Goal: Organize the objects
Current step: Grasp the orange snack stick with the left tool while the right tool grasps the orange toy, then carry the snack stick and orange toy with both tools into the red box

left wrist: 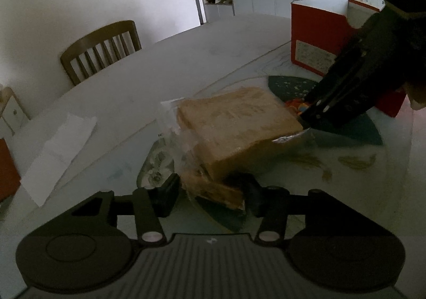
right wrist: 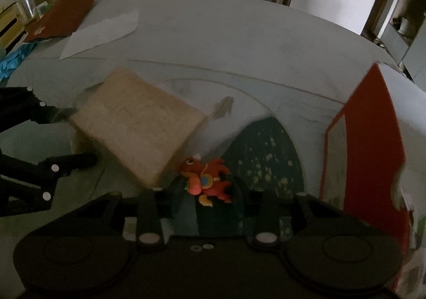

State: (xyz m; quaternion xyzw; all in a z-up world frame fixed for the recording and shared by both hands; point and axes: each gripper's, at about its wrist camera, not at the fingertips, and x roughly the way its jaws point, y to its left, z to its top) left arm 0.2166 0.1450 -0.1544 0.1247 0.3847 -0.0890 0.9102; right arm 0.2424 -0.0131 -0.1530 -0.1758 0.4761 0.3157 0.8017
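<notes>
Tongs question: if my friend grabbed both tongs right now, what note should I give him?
Left tongs: shut on the near end of the tan wrapped block, which is tilted above the table.
Right tongs: open, straddling the red dragon toy, which lies on the table.
Red box: stands open-topped on the right.
Done: the block is gripped.
Left: probably clamp the toy, then put both things away, perhaps in the box.
</notes>
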